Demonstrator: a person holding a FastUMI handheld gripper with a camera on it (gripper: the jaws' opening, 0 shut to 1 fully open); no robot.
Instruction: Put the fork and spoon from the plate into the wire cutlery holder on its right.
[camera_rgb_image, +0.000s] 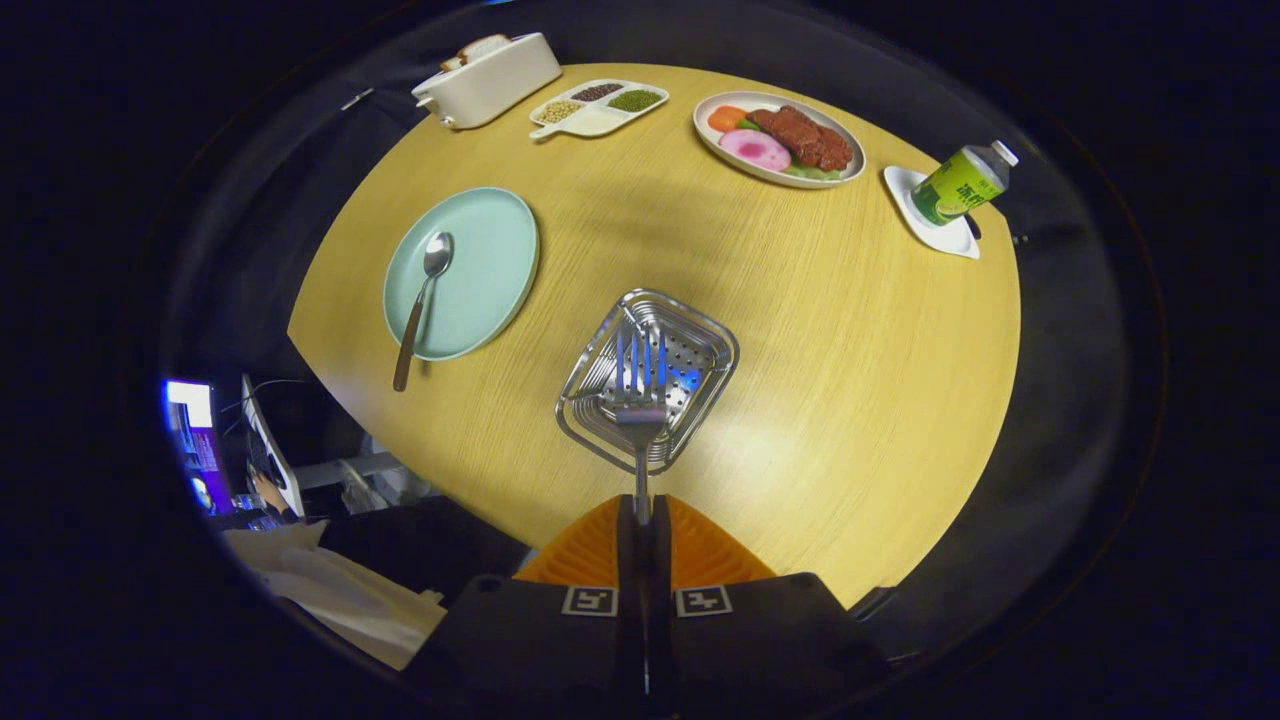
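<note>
My gripper (641, 515) is shut on the handle of a metal fork (638, 385). The fork points ahead, tines first, over the open mouth of the steel cutlery holder (700, 335), which stands on the wooden table just beyond my fingers. Left of the holder lies a pale green plate (485, 270). On its left part rests a spoon (422, 300), bowl toward the far side, dark handle hanging over the plate's near rim.
Along the table's far side stand a white toaster (490, 78), a divided dish of beans (598, 107), a plate of food (780, 140) and a green bottle (962, 183) on a white coaster. The table's near edge (420, 465) runs left of my fingers.
</note>
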